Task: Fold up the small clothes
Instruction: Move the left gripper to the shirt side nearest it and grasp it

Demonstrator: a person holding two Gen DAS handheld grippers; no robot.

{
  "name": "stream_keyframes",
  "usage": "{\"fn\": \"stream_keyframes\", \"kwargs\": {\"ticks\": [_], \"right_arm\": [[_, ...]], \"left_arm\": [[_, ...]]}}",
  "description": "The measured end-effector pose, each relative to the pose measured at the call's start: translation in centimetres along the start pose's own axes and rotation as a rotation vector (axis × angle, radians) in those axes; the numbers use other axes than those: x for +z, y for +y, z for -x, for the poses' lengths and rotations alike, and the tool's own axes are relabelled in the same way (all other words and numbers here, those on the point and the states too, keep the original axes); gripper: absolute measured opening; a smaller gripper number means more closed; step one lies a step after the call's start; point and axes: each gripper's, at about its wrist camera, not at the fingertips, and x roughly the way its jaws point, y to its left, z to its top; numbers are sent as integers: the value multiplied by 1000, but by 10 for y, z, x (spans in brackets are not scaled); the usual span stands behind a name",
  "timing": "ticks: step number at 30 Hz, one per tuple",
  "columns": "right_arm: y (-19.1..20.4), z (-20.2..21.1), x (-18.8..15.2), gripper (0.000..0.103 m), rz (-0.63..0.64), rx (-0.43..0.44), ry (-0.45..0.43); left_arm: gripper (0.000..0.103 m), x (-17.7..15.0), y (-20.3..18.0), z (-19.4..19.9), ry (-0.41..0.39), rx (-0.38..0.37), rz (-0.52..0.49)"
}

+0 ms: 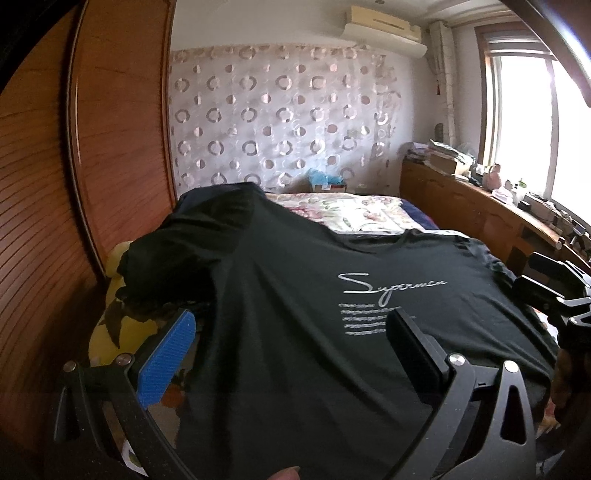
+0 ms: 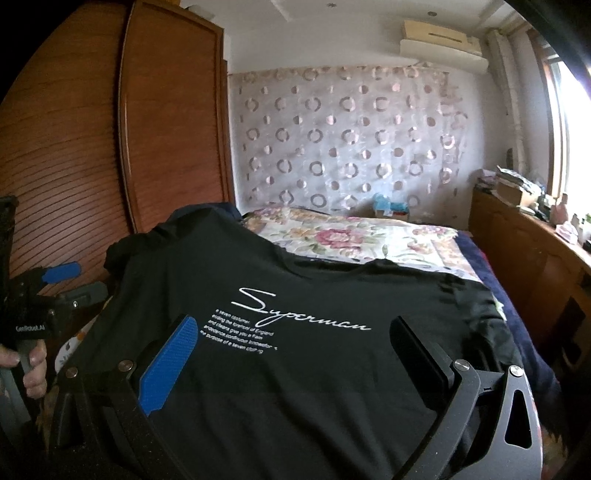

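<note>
Left gripper [image 1: 291,339]: fingers spread wide, released, nothing between them; blue pad [image 1: 166,360] on one finger, black pad on the other. It hovers over the near left part of the shirt [image 1: 295,288].

Right gripper [image 2: 291,339]: fingers likewise apart, released, over the shirt's lower half. The right wrist view also shows the left gripper at far left, handle held in the left hand [image 2: 31,365].

Shirt: black T-shirt, lying front up on the bed [image 2: 354,236], hem toward the cameras, collar away. White script print "Superman" [image 2: 303,310] with small text lines under it. Left sleeve is bunched in a heap [image 1: 173,254] at the bed's left edge; right side lies flatter.

Yellow patterned cloth [image 1: 110,321] shows beneath the bunched sleeve. Beyond the collar: floral bedspread. Left: wooden wardrobe [image 1: 110,129]. Right: wooden cabinet [image 1: 461,199] with clutter, under a window [image 1: 524,122]. Far wall: curtain [image 1: 277,114] with a circle pattern, air conditioner [image 1: 384,29] above.
</note>
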Motion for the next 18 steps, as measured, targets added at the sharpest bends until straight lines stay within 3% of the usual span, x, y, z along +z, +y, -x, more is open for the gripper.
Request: {"fn": "stream_keyframes", "kwargs": {"ticks": [6, 18], "right_arm": [[-6, -26, 12, 103, 49, 67, 41], [-33, -71, 37, 103, 73, 142, 107]], "left_arm": [[103, 8, 30, -21, 35, 44, -20], [100, 39, 89, -59, 73, 105, 43]]}}
